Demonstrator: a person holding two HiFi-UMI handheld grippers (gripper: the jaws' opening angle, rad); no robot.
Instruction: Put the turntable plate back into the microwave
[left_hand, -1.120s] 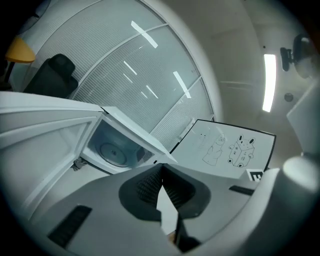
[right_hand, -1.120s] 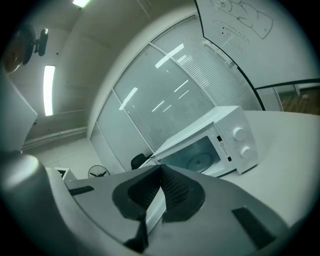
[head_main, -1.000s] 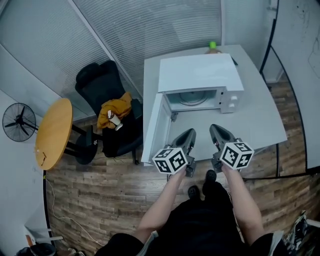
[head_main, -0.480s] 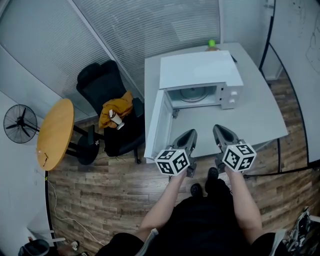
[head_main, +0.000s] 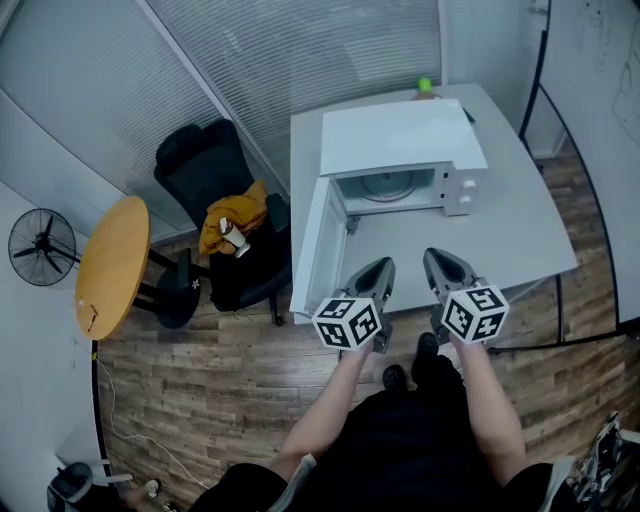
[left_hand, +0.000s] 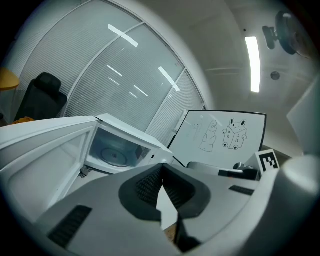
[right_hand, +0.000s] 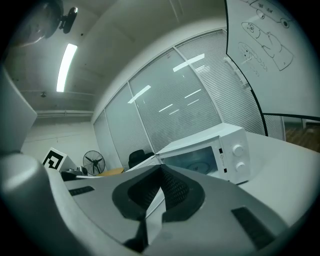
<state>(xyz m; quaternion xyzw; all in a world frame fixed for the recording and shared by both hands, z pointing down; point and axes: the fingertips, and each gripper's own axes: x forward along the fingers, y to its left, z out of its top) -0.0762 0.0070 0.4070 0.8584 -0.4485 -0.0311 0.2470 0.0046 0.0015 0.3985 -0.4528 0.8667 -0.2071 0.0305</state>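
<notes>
Left hand-held gripper, right hand-held gripper unmoved, shut, level before microwave.

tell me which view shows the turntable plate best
The left gripper view: it looks into the open microwave and shows the turntable plate as a round disc. The head view shows only a small part under the roof; the right gripper view shows it faintly.

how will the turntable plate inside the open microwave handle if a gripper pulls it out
The turntable plate looks like clear glass, so it is probably stiff, heavy for its size and breakable if dropped. Its smooth surface would likely slip in a pinch grip. Round and lying flat in the microwave, it may spin rather than slide when pushed.
</notes>
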